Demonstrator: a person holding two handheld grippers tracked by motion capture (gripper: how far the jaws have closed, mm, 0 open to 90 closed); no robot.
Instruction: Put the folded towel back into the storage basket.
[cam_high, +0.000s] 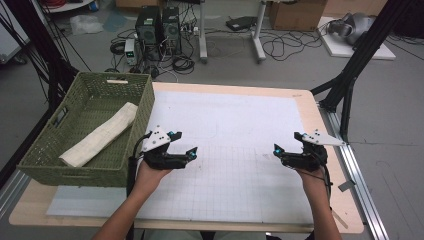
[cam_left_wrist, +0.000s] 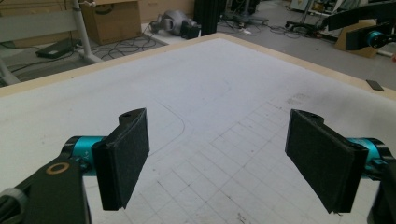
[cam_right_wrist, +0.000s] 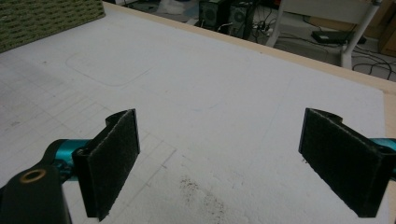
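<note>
A person's two hands each hold a black gripper low over a white gridded mat (cam_high: 230, 145). My left gripper (cam_high: 186, 146) hovers just right of a green woven basket (cam_high: 45, 165), jaws spread wide with nothing between them (cam_left_wrist: 229, 158). My right gripper (cam_high: 287, 144) hangs near the mat's right side, also open and empty (cam_right_wrist: 233, 163). A rolled cream towel (cam_high: 100, 135) lies diagonally inside the basket.
The mat covers a wooden table (cam_high: 30, 210). The basket (cam_right_wrist: 46, 18) stands at the table's left end. Beyond the far edge are computer towers (cam_high: 160, 30), cables and desk legs on the floor. Black frame posts (cam_high: 350, 75) stand at the right.
</note>
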